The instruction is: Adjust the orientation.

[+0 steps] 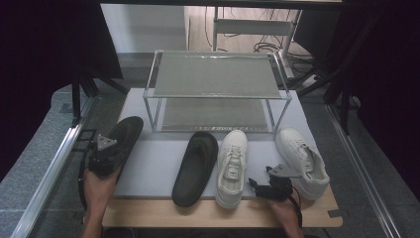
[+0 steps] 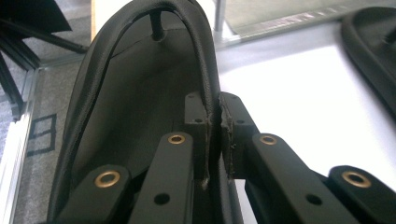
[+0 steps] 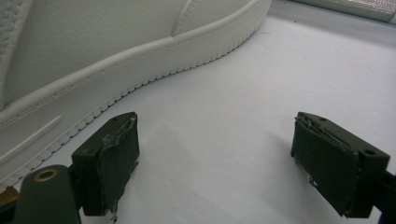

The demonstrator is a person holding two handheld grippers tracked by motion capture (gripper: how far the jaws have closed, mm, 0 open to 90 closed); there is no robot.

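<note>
Four shoes share a white table mat [image 1: 148, 163] in front of a two-tier wire shoe rack [image 1: 216, 89], both of whose shelves hold nothing. At the mat's left edge, the left gripper [image 1: 110, 148] pinches the rim of a black slipper [image 1: 121, 139], jaws pressed together on its sidewall, as the left gripper view shows close up [image 2: 140, 93]; the slipper sits tilted, partly off the mat. A second black slipper [image 1: 195, 168] lies flat near the middle, just beside a white sneaker [image 1: 232, 166]. Another white sneaker [image 1: 302, 161] lies to the right. Between the two sneakers, low over the mat, the right gripper [image 1: 257, 184] has its jaws spread wide and holds nothing; in the right gripper view a sneaker's ribbed sole [image 3: 140, 60] sits just beyond its left jaw. No brand mark or writing can be read on any shoe.
</note>
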